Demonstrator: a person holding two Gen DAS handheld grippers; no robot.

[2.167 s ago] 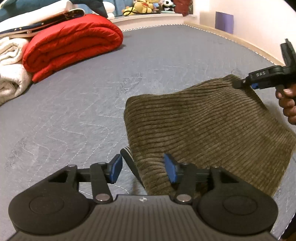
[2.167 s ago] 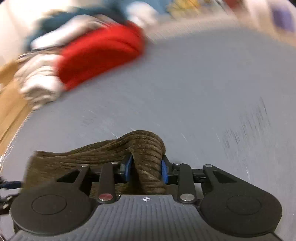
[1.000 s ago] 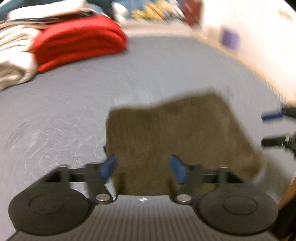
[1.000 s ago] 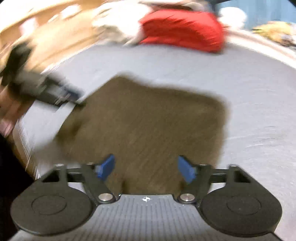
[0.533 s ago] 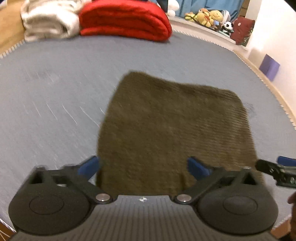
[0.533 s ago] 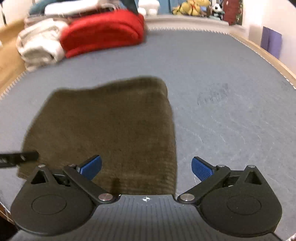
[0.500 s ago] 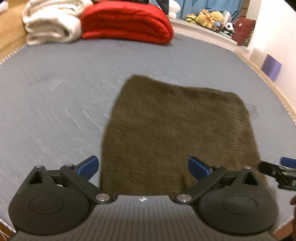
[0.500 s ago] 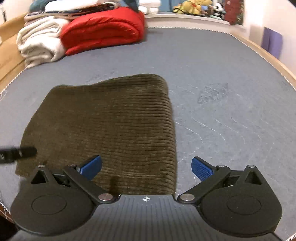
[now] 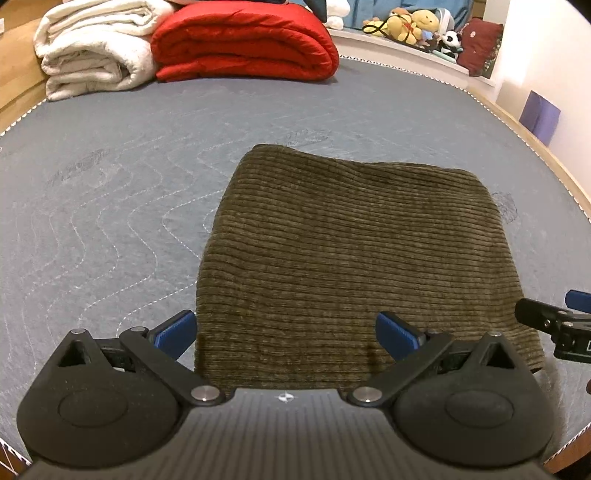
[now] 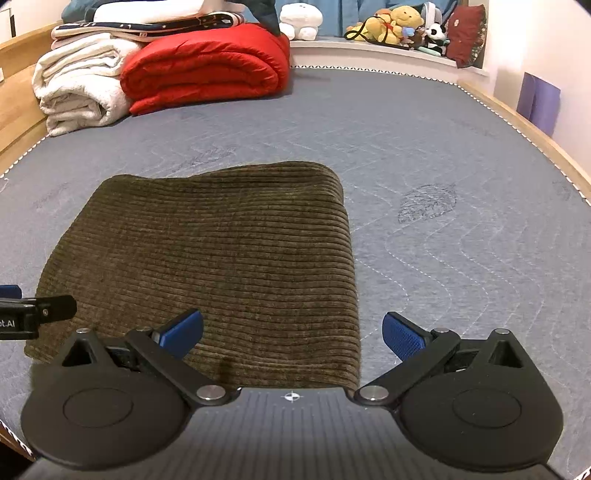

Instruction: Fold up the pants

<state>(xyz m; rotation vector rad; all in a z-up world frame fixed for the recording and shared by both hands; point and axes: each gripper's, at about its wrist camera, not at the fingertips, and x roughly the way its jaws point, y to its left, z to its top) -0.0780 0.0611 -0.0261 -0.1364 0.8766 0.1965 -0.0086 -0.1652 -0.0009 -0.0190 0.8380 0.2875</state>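
The olive-brown corduroy pants (image 9: 354,258) lie folded into a flat rectangle on the grey quilted mattress (image 9: 110,184); they also show in the right wrist view (image 10: 207,266). My left gripper (image 9: 286,334) is wide open and empty, hovering over the near edge of the pants. My right gripper (image 10: 293,334) is wide open and empty, over the near right corner of the pants. The right gripper's tip shows at the right edge of the left wrist view (image 9: 554,325); the left gripper's tip shows at the left edge of the right wrist view (image 10: 33,312).
A folded red quilt (image 9: 243,40) and a rolled white blanket (image 9: 92,48) lie at the far end of the mattress. Stuffed toys (image 10: 406,22) sit on a ledge behind. A wooden bed frame (image 10: 535,136) runs along the right edge, with a purple object (image 10: 537,99) by the wall.
The right gripper let go of the folded edge of the pants and both grippers opened wide. Both pulled back to the near edge; the pants now lie flat and still.
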